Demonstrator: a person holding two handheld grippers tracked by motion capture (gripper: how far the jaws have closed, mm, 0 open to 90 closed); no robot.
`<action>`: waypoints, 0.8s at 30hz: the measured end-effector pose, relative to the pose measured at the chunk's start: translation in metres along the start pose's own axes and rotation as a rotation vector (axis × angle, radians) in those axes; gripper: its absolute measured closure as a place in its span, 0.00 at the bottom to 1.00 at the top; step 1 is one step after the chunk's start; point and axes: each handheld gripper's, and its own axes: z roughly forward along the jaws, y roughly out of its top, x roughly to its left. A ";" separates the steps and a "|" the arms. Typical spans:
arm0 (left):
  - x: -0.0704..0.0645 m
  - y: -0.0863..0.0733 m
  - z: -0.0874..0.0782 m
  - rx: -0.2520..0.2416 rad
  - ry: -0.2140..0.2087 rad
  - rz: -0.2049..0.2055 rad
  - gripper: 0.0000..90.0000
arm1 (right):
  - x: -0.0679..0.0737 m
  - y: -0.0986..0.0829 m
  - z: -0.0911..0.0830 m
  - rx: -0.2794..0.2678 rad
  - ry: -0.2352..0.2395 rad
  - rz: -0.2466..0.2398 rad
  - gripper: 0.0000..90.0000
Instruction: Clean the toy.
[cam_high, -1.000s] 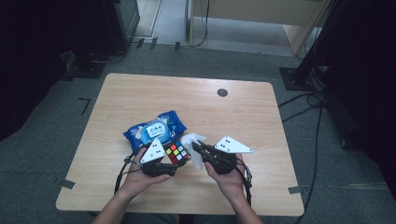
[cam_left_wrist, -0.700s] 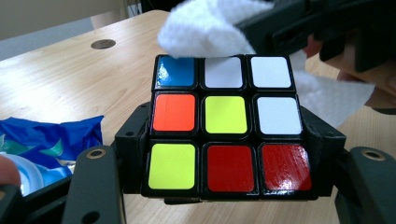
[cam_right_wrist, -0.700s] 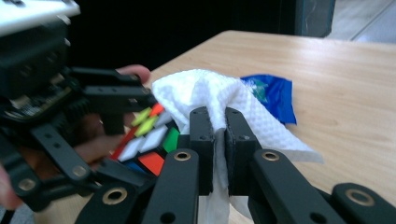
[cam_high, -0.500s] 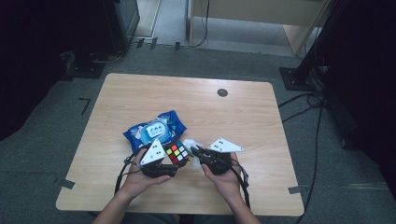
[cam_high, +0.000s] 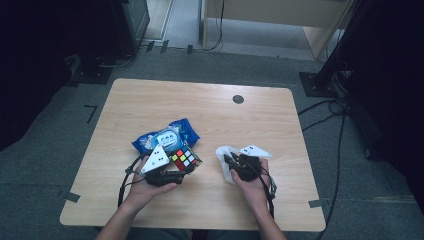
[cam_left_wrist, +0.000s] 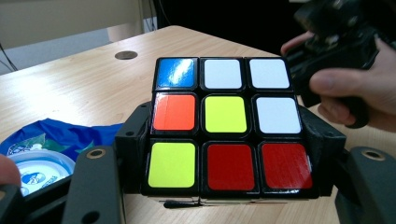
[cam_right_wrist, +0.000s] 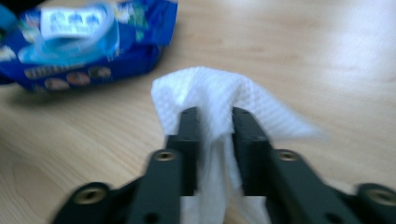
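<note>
White wipe pinched between black fingers, blue packet beyond

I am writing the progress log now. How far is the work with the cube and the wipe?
Done: a white wet wipe is out of the blue wipes pack and pinched in the right gripper. The left gripper clamps the Rubik's cube by its sides. In hand: wipe and cube are held apart above the table, not touching. Left, probably: bringing the wipe onto the cube faces and wiping them.
</note>
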 end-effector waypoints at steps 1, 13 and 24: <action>0.000 0.000 0.000 0.002 0.004 0.004 0.38 | 0.001 0.004 -0.004 -0.024 0.015 0.017 0.71; -0.013 -0.007 0.014 0.019 0.036 0.041 0.38 | 0.046 0.028 -0.021 -0.056 0.353 0.302 0.25; -0.026 -0.007 0.020 0.003 0.037 0.083 0.38 | 0.052 0.017 0.001 0.065 0.437 0.507 0.28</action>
